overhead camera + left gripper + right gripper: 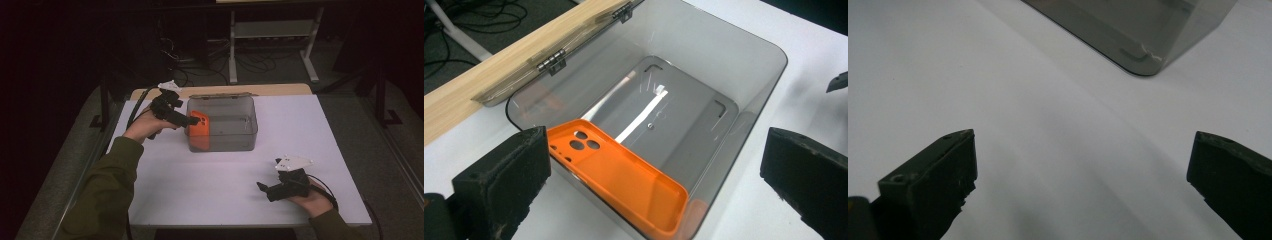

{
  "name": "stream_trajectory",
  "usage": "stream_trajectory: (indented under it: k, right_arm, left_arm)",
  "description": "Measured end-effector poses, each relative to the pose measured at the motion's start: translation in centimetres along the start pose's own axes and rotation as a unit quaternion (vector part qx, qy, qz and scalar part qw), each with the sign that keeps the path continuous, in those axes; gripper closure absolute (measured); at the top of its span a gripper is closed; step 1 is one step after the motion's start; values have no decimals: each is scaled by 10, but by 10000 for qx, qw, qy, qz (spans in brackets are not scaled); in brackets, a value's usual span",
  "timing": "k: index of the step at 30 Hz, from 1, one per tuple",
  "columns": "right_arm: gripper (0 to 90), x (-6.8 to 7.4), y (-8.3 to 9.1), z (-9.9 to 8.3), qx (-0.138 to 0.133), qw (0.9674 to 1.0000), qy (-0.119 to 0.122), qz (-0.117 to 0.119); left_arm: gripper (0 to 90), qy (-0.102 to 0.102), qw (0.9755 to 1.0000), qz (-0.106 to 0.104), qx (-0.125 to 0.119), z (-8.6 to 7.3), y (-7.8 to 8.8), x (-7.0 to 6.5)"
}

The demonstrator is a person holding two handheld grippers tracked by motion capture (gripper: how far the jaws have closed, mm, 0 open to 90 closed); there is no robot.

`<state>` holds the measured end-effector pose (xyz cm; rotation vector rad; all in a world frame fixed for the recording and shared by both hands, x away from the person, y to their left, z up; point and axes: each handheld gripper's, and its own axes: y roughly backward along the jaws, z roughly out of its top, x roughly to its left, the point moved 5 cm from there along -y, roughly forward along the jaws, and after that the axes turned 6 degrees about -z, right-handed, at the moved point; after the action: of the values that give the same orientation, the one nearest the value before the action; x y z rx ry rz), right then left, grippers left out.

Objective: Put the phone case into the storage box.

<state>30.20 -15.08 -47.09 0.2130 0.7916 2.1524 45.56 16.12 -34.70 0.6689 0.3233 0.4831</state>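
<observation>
My left gripper [654, 170] gapes above the orange phone case [624, 182] leaning inside the box [749, 85]; my right gripper [1080, 180], jaws apart, faces bare table [998, 75].

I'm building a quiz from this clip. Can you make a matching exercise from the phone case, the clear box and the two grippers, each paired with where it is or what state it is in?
Things:
1. orange phone case
2. smoky clear box
3. left gripper
4. right gripper

Descriptions:
A. jaws open over bare white table, near the front edge
B. leaning inside the box at one end
C. stands mid-table, lid swung back on its hinges
D. jaws open at the box's end, holding nothing

Pairs: 1-B, 2-C, 3-D, 4-A
</observation>
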Motion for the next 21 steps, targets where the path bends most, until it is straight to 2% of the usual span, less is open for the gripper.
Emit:
stream_trajectory:
  k: [14,21]
  right_arm:
    - [0,0,0,0,11,10000,-6,-10]
    - [0,0,0,-1,19,10000,-13,-12]
  left_arm:
    - [0,-128,9998,-5,-169,-29,13,-12]
    - [0,-190,9997,-11,-162,-47,16,-19]
